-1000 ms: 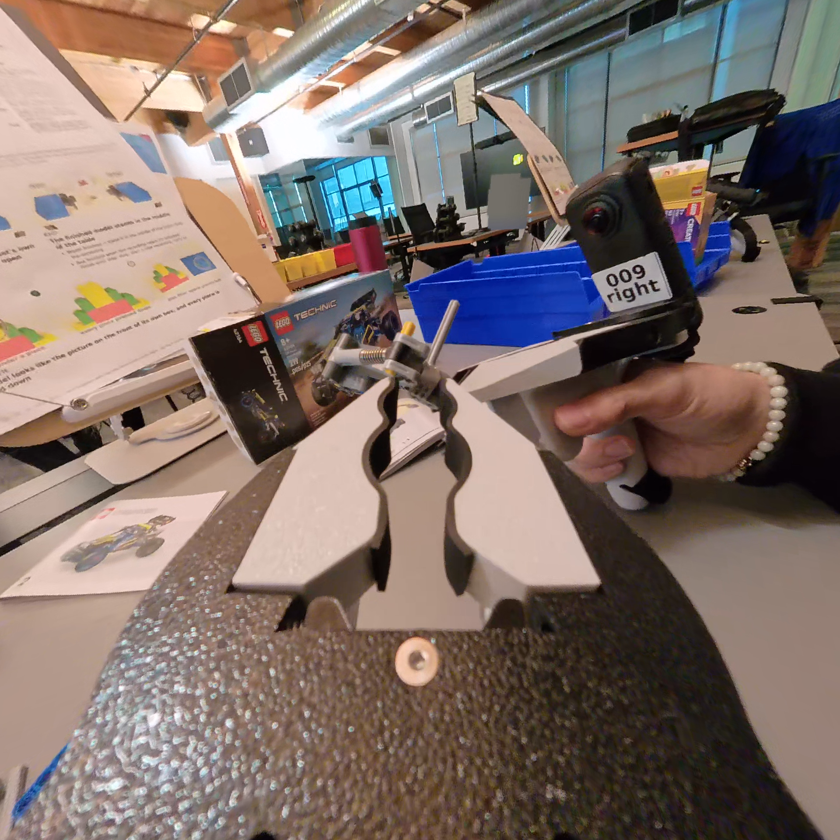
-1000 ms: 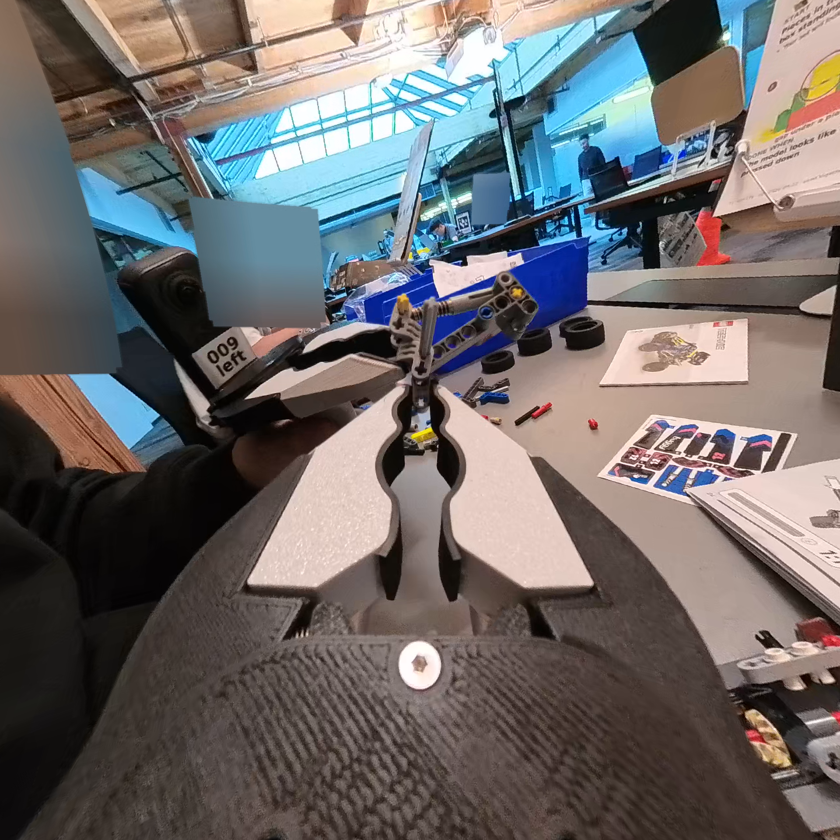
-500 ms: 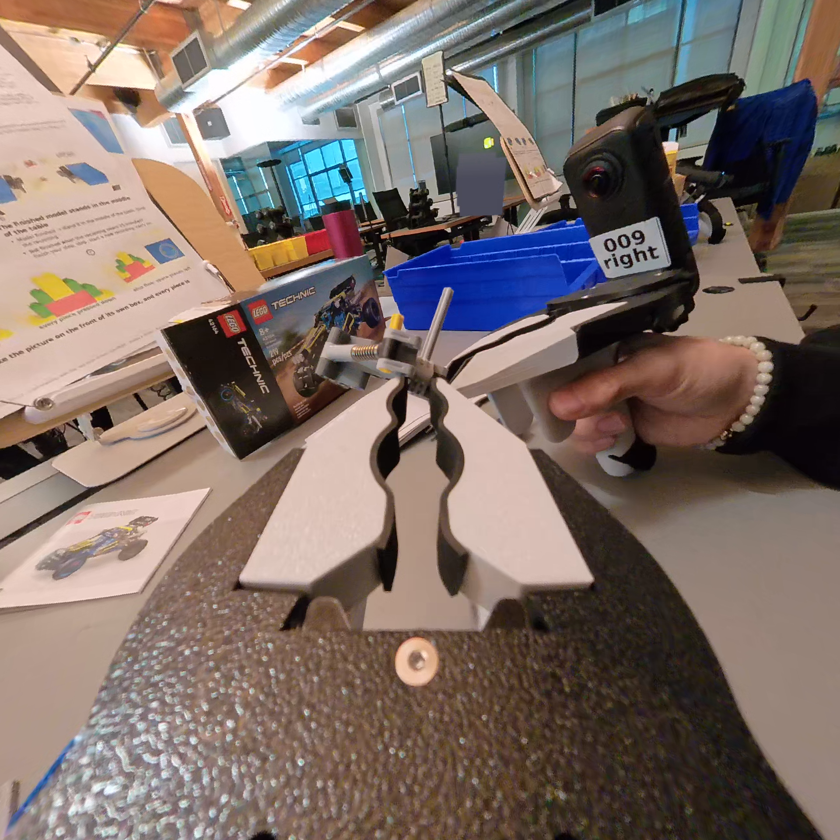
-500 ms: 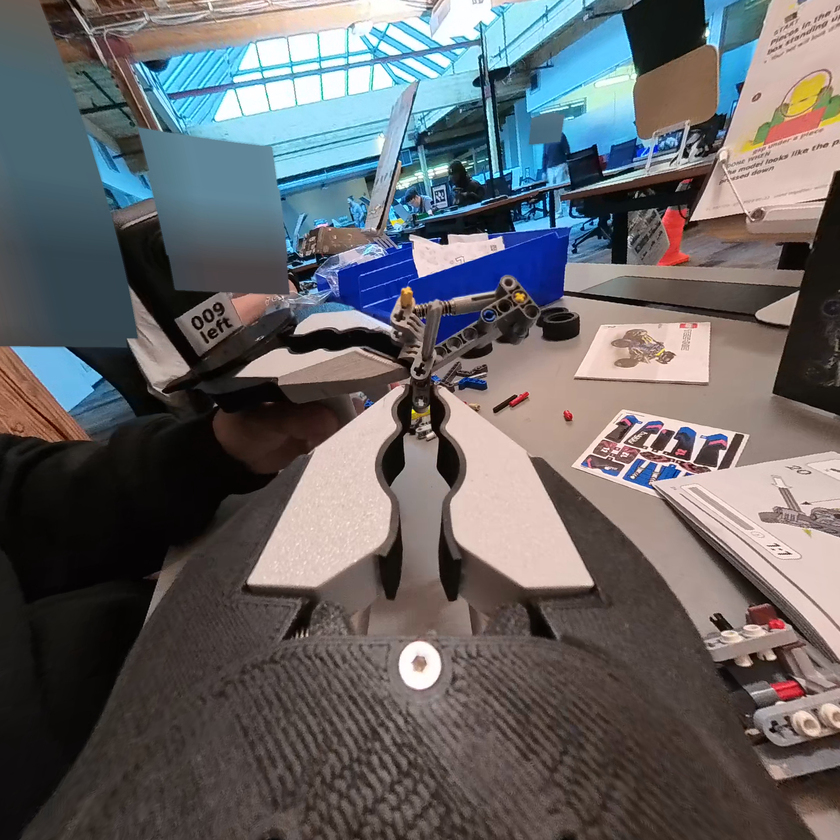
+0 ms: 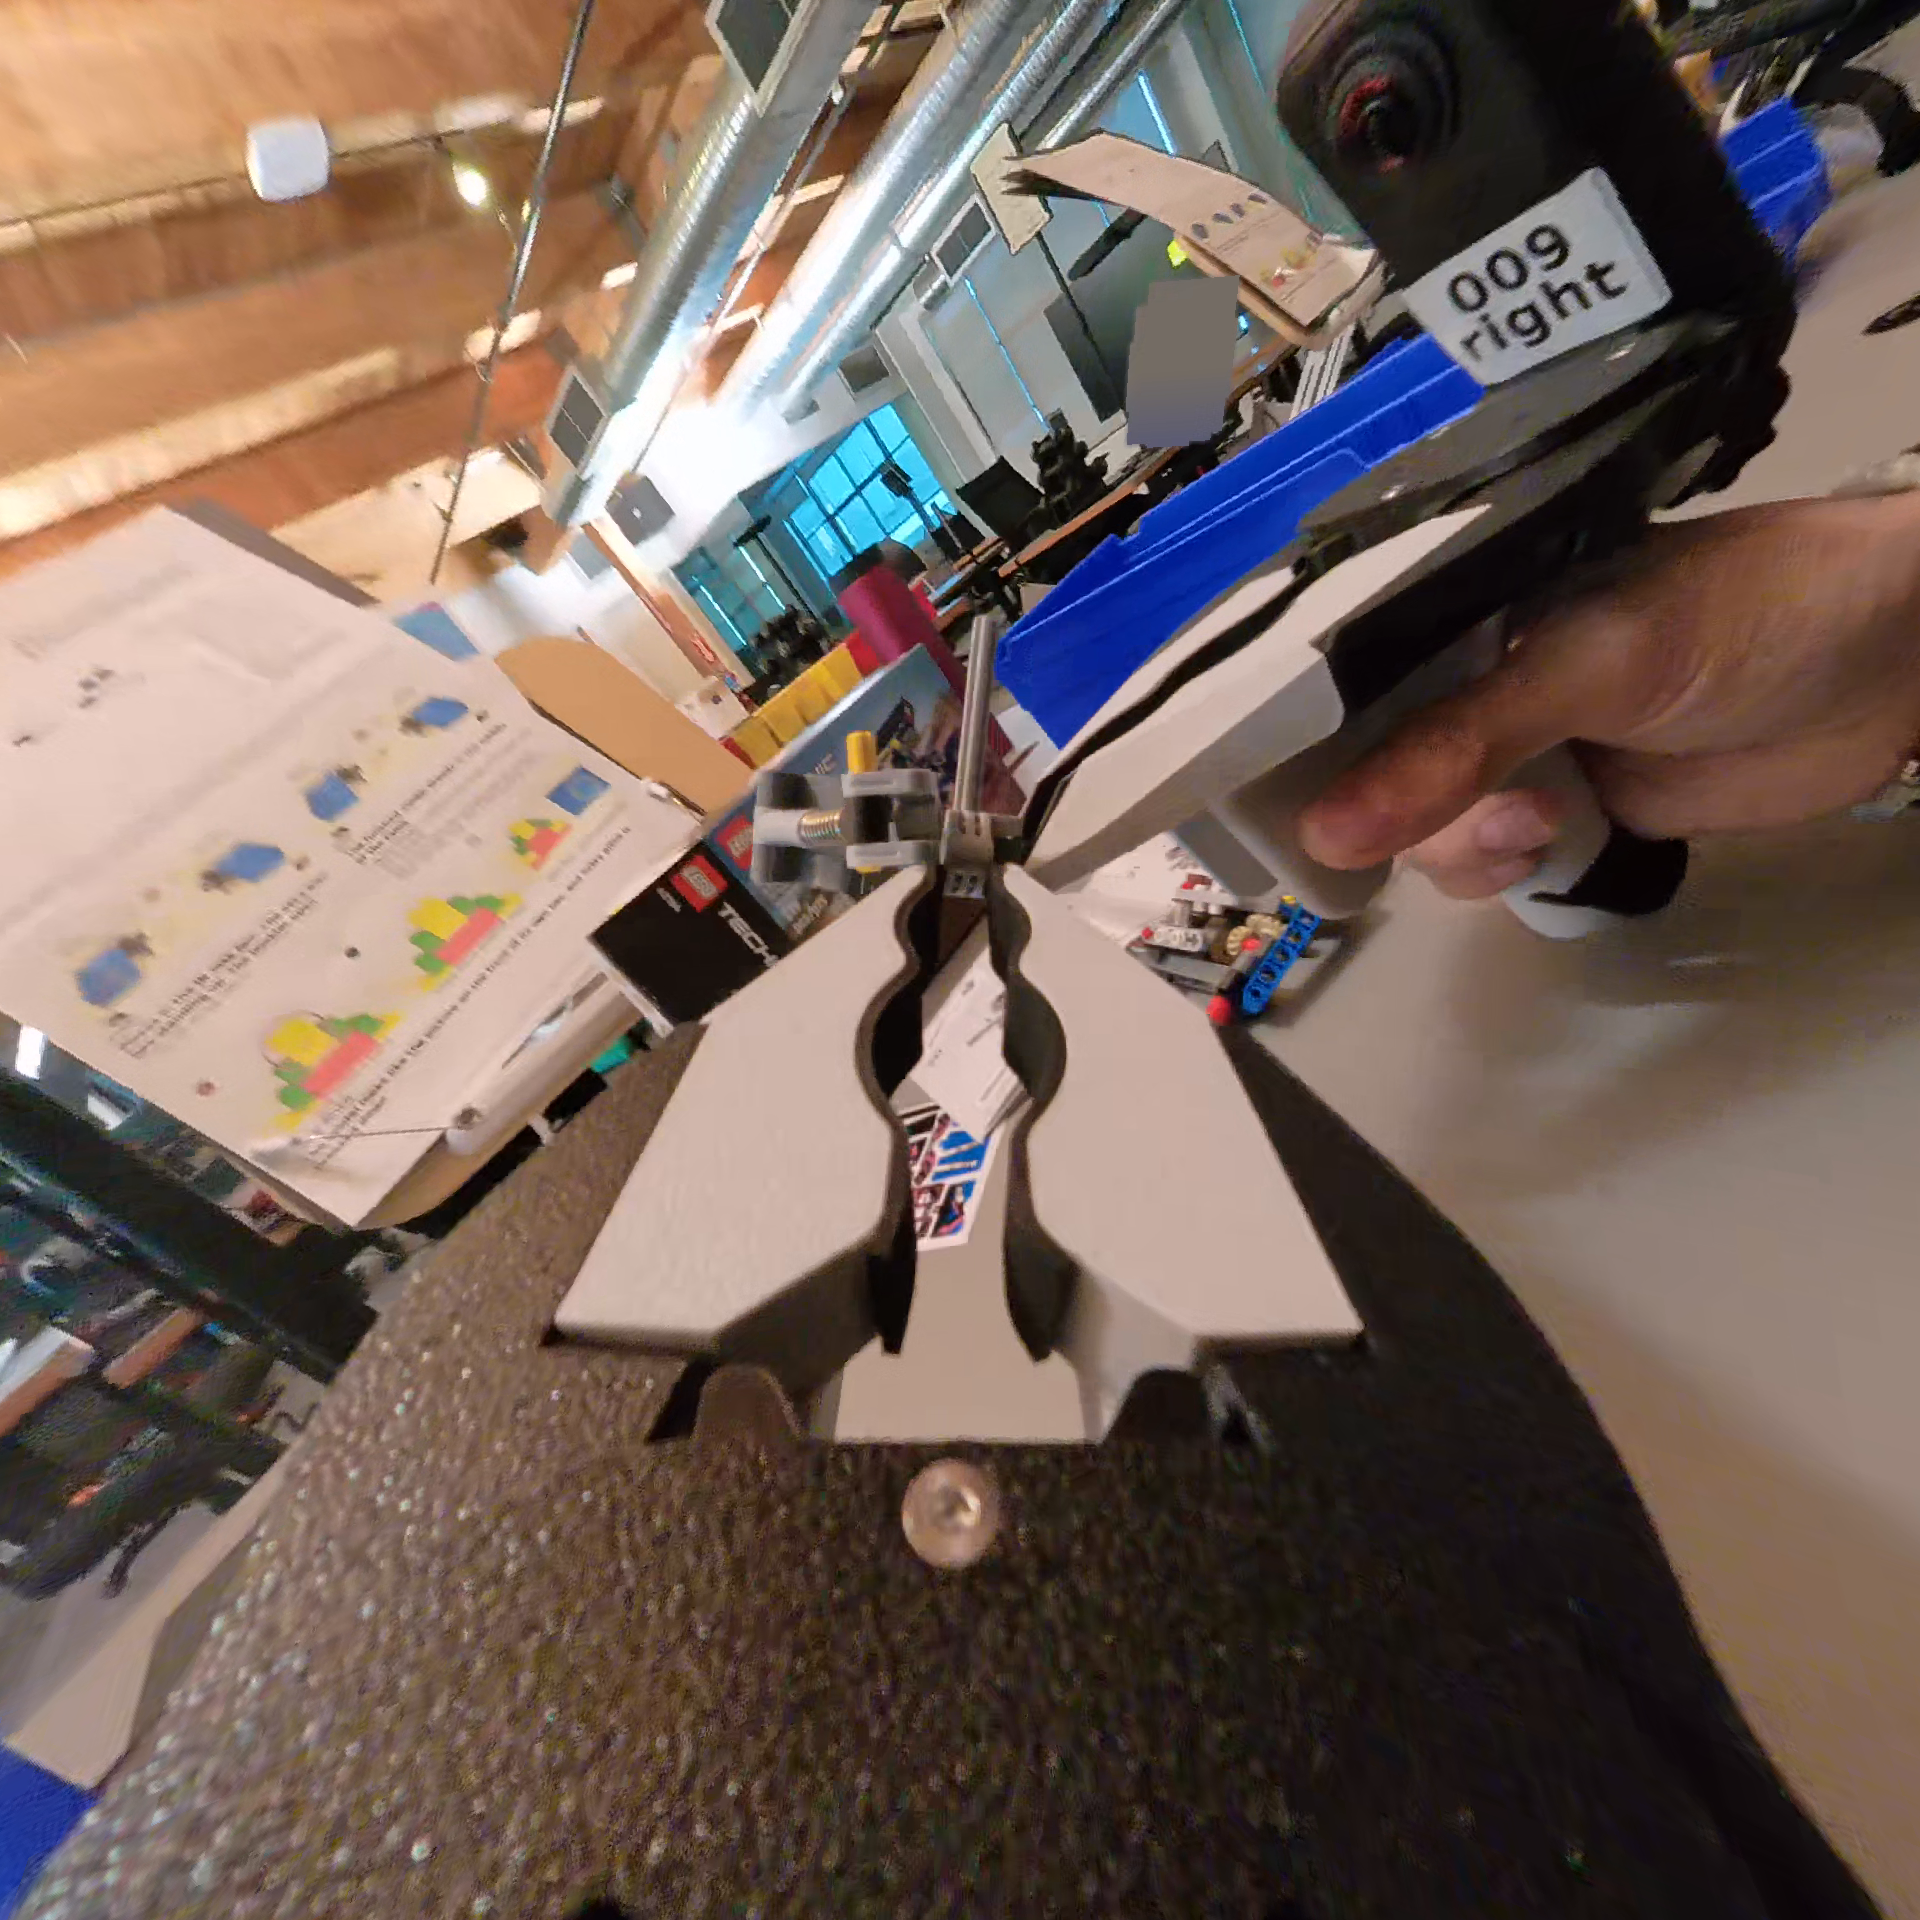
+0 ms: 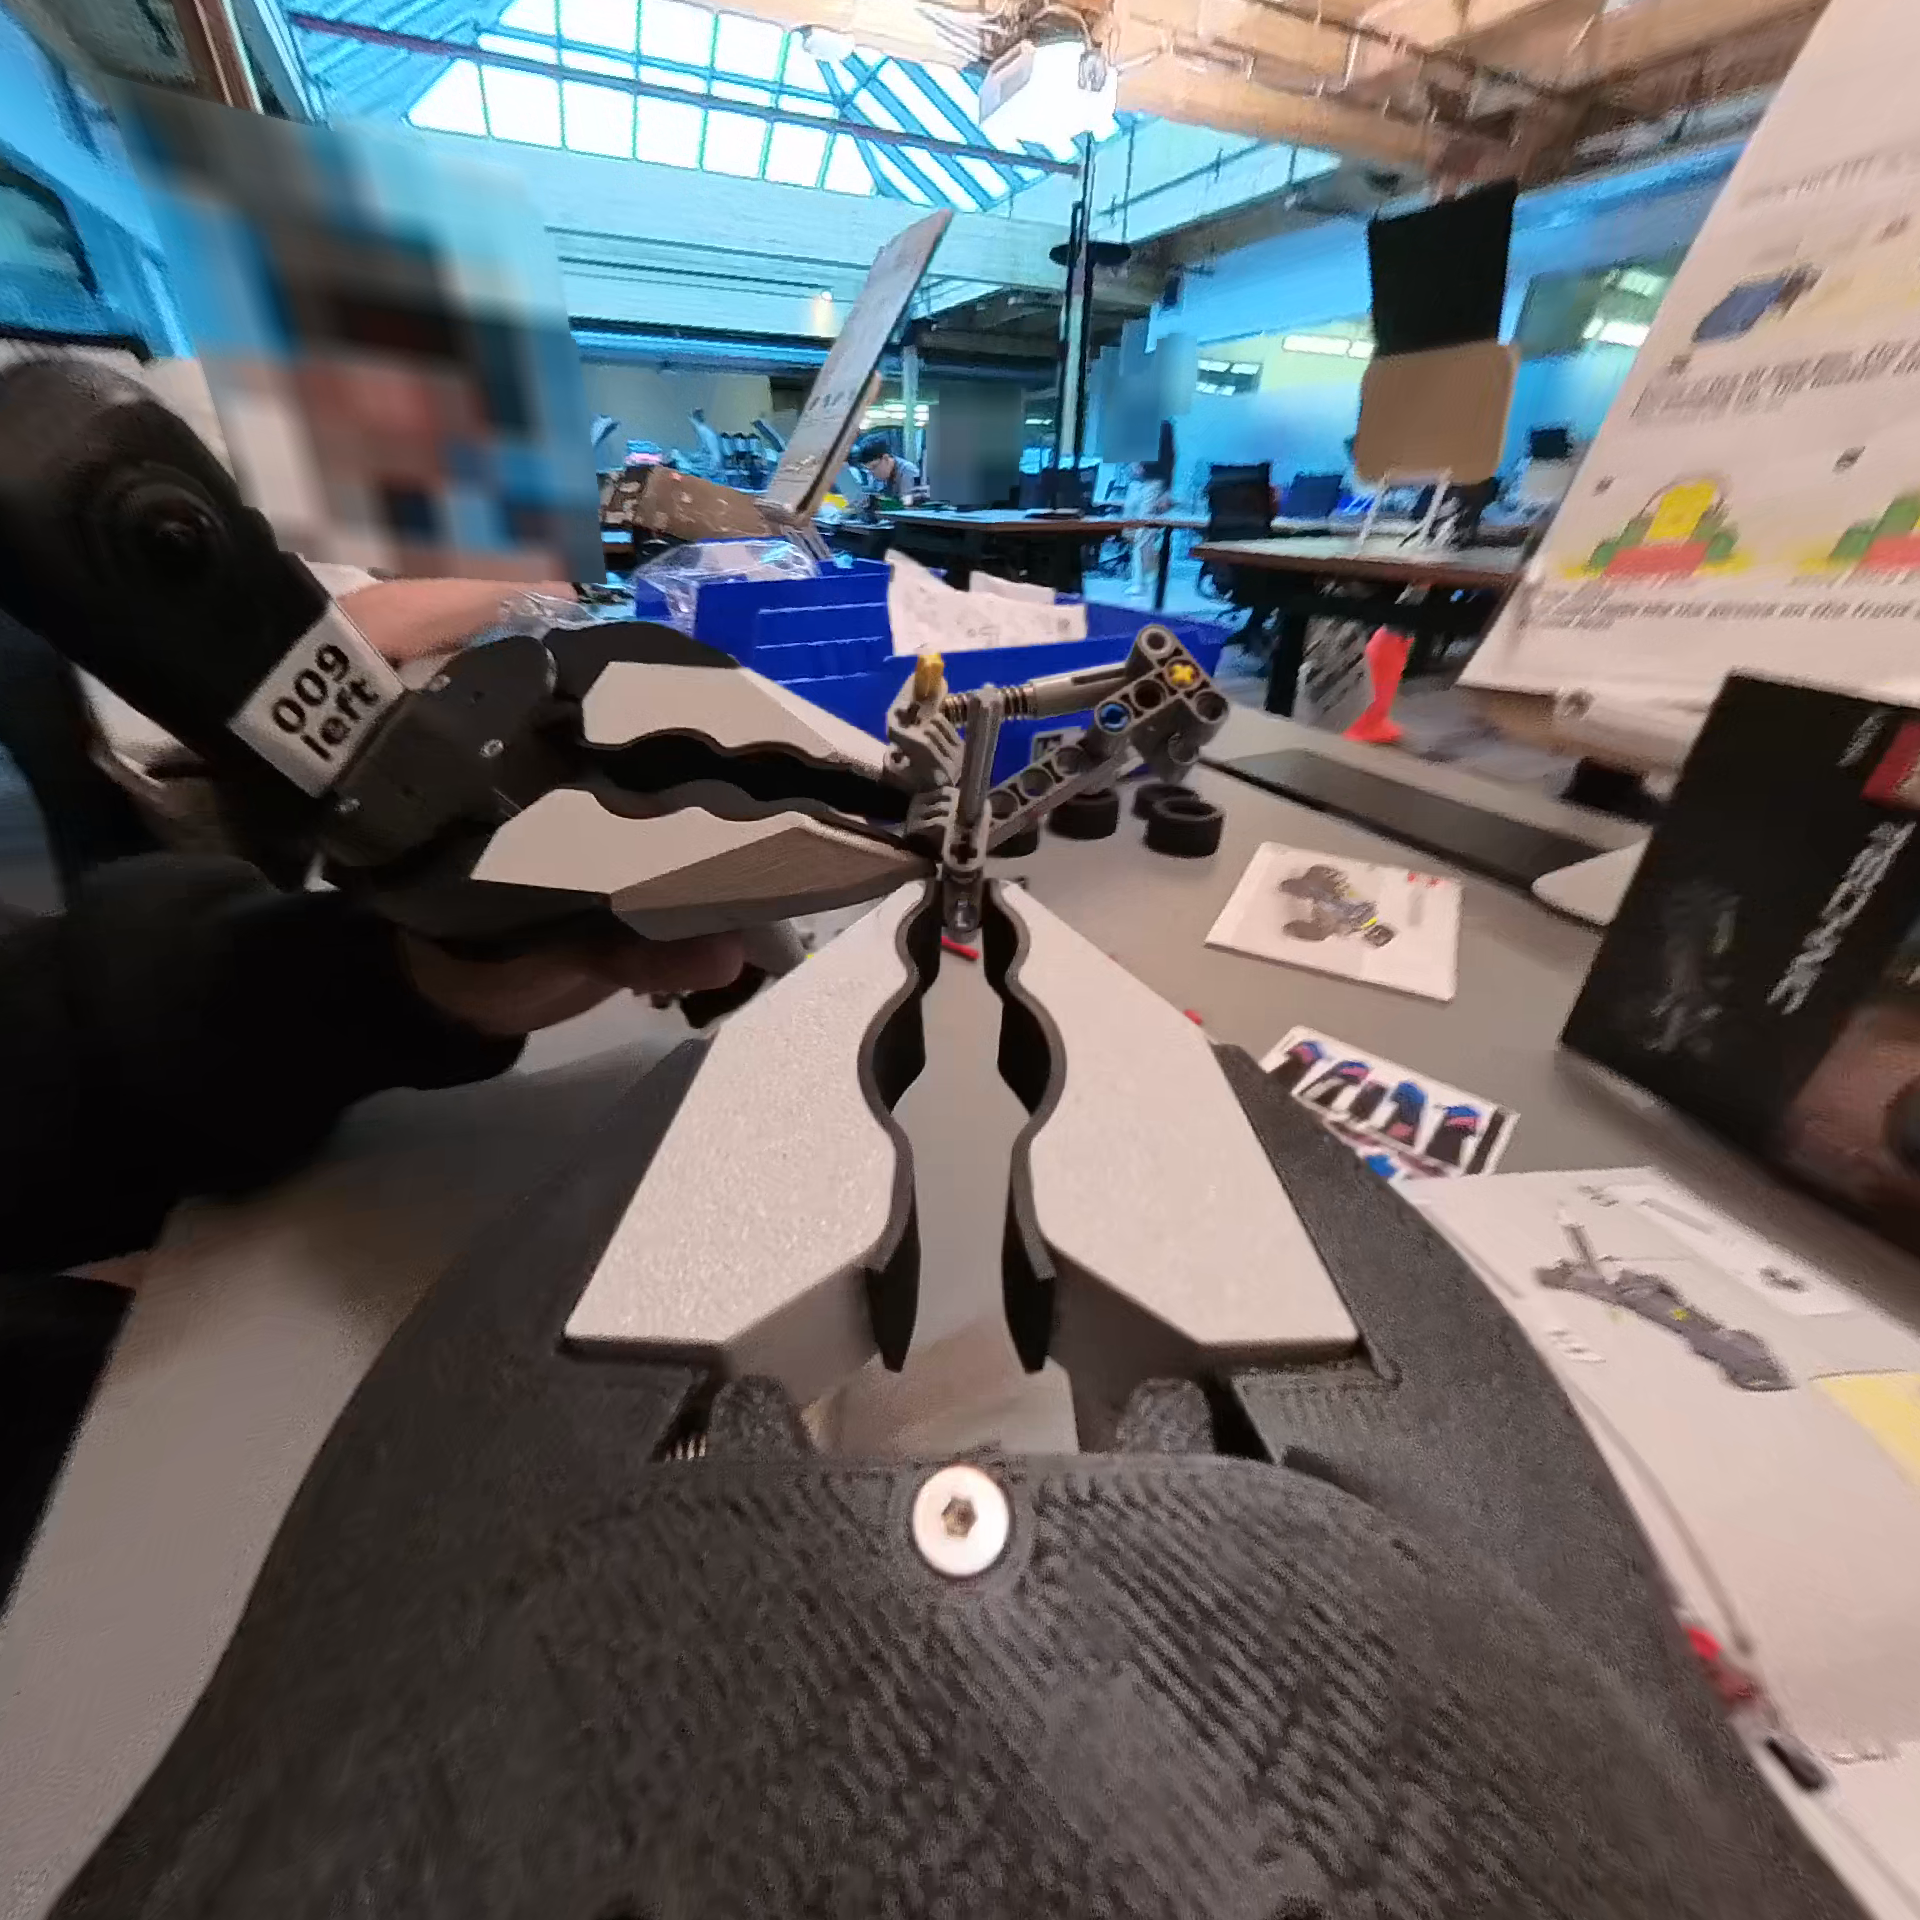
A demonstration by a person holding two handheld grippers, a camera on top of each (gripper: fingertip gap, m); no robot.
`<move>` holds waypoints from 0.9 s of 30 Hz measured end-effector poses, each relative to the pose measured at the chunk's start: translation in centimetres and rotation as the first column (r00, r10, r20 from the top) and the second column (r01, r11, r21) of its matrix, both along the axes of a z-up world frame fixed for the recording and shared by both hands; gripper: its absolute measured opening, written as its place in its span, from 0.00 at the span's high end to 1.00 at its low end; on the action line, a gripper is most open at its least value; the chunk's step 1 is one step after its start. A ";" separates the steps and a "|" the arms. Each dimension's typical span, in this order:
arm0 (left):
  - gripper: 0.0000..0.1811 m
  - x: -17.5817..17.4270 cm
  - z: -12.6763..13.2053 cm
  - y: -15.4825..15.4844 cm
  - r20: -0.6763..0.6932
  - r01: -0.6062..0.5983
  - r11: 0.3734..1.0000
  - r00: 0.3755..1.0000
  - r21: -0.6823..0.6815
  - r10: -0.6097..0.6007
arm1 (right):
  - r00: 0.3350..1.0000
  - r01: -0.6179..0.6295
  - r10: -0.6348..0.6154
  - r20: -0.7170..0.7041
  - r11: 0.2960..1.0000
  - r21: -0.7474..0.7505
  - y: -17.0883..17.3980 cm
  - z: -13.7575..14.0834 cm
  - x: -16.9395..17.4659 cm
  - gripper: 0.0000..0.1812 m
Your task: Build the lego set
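Observation:
A small grey Technic assembly (image 5: 883, 821) with a spring shock absorber, a yellow pin and a thin grey axle pointing up is held in the air between both grippers. My left gripper (image 5: 961, 891) is shut on its lower connector. My right gripper (image 5: 1023, 831) comes in from the right, held by a hand, and pinches the same spot. In the right wrist view the assembly (image 6: 1101, 727) shows a holed grey beam reaching to the right. There my right gripper (image 6: 961, 914) is shut on its bottom end, and my left gripper (image 6: 914, 831) closes on it from the left.
On the grey table (image 6: 1299, 790) lie black tyres (image 6: 1179, 821), a small leaflet (image 6: 1340, 920), a sticker sheet (image 6: 1392, 1122), an open manual (image 6: 1662, 1299) and the black set box (image 6: 1766, 935). A blue bin (image 6: 831, 634) stands behind. A partly built piece (image 5: 1236, 945) lies under my right gripper. Only a small space, under 4 cm, lies between the two pairs of fingers.
Both grippers keep their hold on the assembly. My left gripper has rolled, so its view is now tilted, and the axle stands more upright. The two grippers have drawn closer together.

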State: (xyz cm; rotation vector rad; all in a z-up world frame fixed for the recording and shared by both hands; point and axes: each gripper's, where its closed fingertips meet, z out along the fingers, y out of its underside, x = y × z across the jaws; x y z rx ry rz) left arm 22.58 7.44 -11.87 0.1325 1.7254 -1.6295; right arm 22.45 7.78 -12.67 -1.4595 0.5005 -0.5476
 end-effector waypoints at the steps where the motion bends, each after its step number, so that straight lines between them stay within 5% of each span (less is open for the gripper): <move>1: 0.97 -0.1 0.3 0.0 0.005 -0.006 1.000 1.000 -0.009 0.006 | 0.999 0.018 -0.017 0.039 1.000 -0.017 -0.1 0.3 -0.1 0.97; 8: 0.95 -0.6 1.4 0.2 0.084 -0.046 0.999 0.995 -0.025 0.048 | 0.961 0.136 -0.106 0.256 0.985 -0.101 -0.4 1.7 -0.5 0.97; 11: 0.90 -0.9 1.3 0.0 0.066 -0.040 0.998 0.997 -0.046 0.043 | 0.957 0.145 -0.115 0.266 0.985 -0.095 -0.5 1.9 -0.5 0.97; 15: 0.97 -0.3 1.0 0.1 0.033 -0.074 0.994 0.997 -0.080 0.077 | 0.980 0.107 -0.102 0.170 0.994 -0.024 -0.3 1.5 -0.2 0.97; 27: 0.95 -0.9 0.6 -0.5 -0.063 -0.028 0.990 0.998 -0.142 0.019 | 0.958 0.186 -0.160 0.237 0.978 -0.092 -0.6 1.4 0.0 0.97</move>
